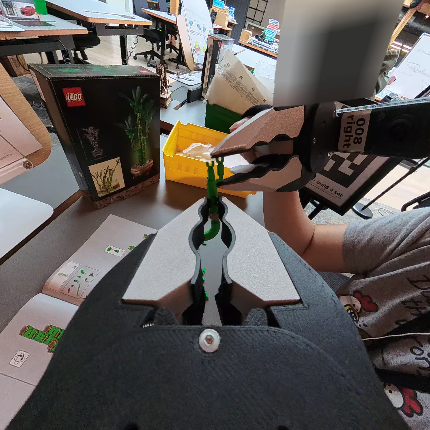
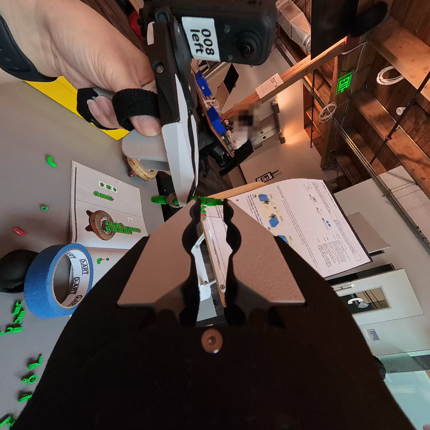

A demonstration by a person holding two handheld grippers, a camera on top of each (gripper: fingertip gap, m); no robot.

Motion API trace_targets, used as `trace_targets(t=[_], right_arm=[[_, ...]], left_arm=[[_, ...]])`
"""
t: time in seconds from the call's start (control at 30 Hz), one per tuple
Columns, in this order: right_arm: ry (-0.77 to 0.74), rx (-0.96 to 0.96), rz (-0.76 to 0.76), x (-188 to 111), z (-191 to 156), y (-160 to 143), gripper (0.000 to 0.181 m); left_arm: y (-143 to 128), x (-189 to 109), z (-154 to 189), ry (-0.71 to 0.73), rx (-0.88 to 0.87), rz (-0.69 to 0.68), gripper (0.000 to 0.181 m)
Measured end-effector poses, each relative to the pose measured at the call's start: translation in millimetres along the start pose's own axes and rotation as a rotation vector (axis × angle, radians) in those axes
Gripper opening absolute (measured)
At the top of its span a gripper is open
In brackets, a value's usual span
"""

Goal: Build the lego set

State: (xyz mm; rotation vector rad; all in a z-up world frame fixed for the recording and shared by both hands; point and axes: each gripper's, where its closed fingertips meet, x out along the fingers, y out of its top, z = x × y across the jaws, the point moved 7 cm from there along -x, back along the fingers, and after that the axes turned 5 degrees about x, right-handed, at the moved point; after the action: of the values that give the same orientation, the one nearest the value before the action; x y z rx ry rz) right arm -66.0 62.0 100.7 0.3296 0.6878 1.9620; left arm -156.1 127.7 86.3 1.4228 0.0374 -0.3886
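A green bamboo stalk [image 1: 212, 190] with a curved lower end and two small green clip pieces [image 1: 220, 169] on top is held upright above the dark table. My left gripper [image 1: 212, 203] is shut on the stalk's middle. My right gripper [image 1: 216, 169] comes in from the right, its fingertips above and below the clip pieces, closed on them endwise. In the right wrist view my right gripper [image 2: 210, 202] has the green clip piece [image 2: 207, 200] between its tips, and the left gripper [image 2: 183, 197] holds the stalk [image 2: 159, 199] from above.
The set's box [image 1: 104, 139] and a yellow bin [image 1: 186, 172] stand behind. The open instruction booklet [image 1: 93, 256] lies at the left. A blue tape roll [image 2: 58, 279], loose green pieces [image 2: 51, 161], a red piece [image 2: 19, 231] and the brown pot base [image 2: 139, 172] lie on the table. Both grippers' tips are close together, under 4 cm apart.
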Motion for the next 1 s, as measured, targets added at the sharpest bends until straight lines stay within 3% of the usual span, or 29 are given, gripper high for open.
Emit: trace_targets(t=[1.0], right_arm=[[0.019, -0.01, -0.001, -2.4, -2.2, 1.1, 0.014]], left_arm=[[-0.2, -0.3, 4.0, -0.013, 0.0, -0.017, 0.005]])
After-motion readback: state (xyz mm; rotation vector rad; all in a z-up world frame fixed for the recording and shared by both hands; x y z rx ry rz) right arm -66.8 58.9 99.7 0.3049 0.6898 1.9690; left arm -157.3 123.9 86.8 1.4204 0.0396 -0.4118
